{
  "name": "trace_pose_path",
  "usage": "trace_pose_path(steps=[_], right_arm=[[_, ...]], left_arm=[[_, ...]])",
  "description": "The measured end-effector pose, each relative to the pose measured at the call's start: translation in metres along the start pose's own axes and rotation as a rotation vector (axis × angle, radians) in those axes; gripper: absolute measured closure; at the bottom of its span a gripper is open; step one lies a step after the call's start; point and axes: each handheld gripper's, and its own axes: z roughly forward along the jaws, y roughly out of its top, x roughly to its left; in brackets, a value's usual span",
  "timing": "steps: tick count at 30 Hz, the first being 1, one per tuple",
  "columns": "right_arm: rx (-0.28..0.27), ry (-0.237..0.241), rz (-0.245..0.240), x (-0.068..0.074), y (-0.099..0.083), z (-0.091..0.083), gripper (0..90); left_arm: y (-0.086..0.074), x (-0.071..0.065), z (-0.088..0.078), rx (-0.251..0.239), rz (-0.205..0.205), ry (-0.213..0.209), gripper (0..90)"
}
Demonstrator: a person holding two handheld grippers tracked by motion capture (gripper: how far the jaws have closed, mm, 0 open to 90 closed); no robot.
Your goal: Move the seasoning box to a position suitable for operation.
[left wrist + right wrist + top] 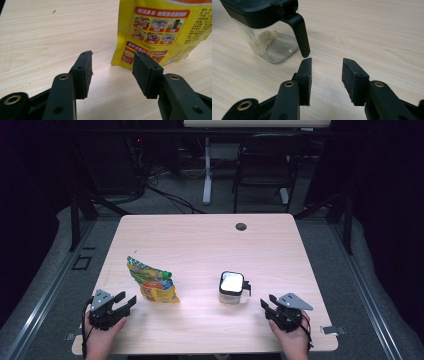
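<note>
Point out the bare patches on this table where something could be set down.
The far half of the table, up to the cable hole, is bare. So is the strip between the yellow pouch and the lidded jar. It is tighter near the left gripper and right gripper.

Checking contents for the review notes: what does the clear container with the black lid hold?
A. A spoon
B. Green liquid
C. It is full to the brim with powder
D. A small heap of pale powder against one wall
D: in the right gripper view the clear container shows a small pale powder heap against one wall.
</note>
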Motion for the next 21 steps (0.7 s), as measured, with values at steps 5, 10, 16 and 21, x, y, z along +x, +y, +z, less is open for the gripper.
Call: trace_pose_path(steps=[5,10,16,21], right_arm=[[-0.019,-0.005,-0.025,0.004,0.002,0.004,57.5],[-0.038,-0.003,-0.030,0.008,0.006,0.005,56.1],[-0.031,0.032,-0.076,0.022,0.018,0.007,60.3],[0.007,0.026,-0.131,0.032,0.025,0.016,60.1]], left_arm=[[0.002,-0.003,-0.001,0.005,0.008,-0.002,50.6],[0.002,-0.004,-0.003,-0.003,-0.002,-0.006,50.6],[0.001,-0.007,-0.011,-0.023,-0.010,-0.009,50.6],[0.001,-0.010,-0.014,-0.021,-0.016,-0.027,51.1]])
